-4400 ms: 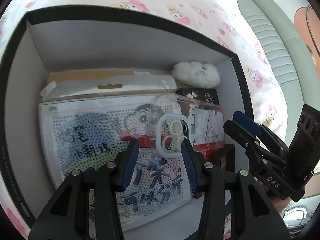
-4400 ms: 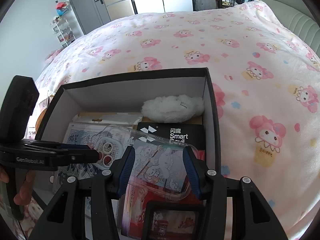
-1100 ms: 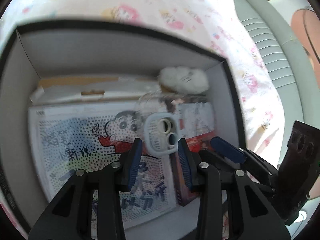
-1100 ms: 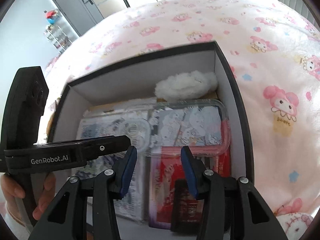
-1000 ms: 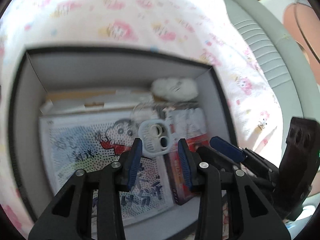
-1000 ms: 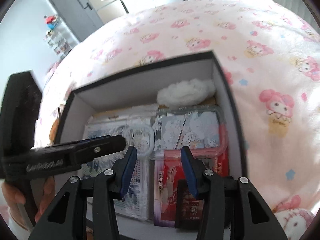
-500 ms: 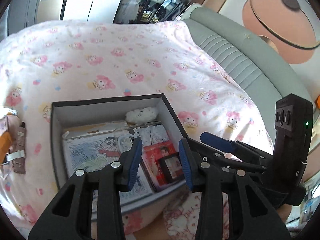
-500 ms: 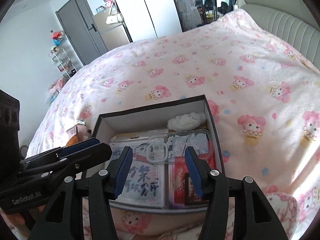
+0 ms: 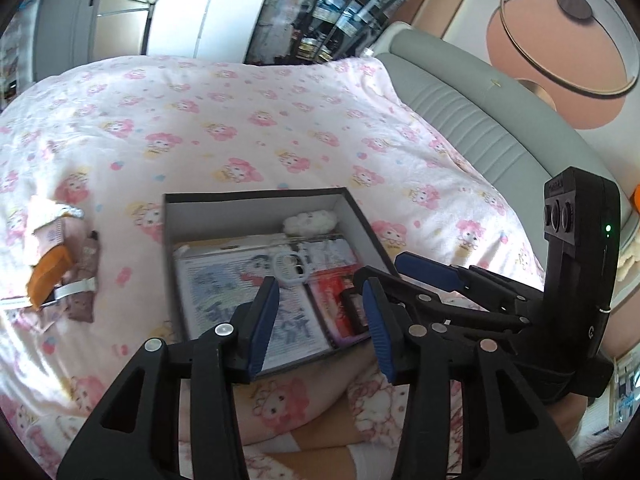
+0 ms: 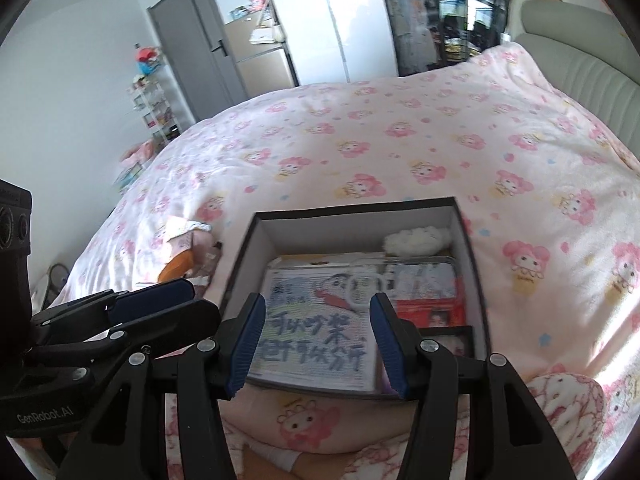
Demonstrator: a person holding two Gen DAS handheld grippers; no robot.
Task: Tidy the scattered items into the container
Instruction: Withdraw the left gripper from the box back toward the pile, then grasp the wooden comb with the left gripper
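Left gripper (image 9: 320,316) is seen with jaws opening, nothing between them; right gripper (image 10: 316,336) is spread and empty. Both are held above the box (image 9: 256,202), which is already packed with flat packets and a white fluffy ball (image 9: 310,220). A small pile (image 9: 60,264) is left on the bedspread (image 9: 248,128), beside the box (orange pouch, brownish strap). These are judged light, soft and floppy; the orange pouch's bulkier middle is best pinched.
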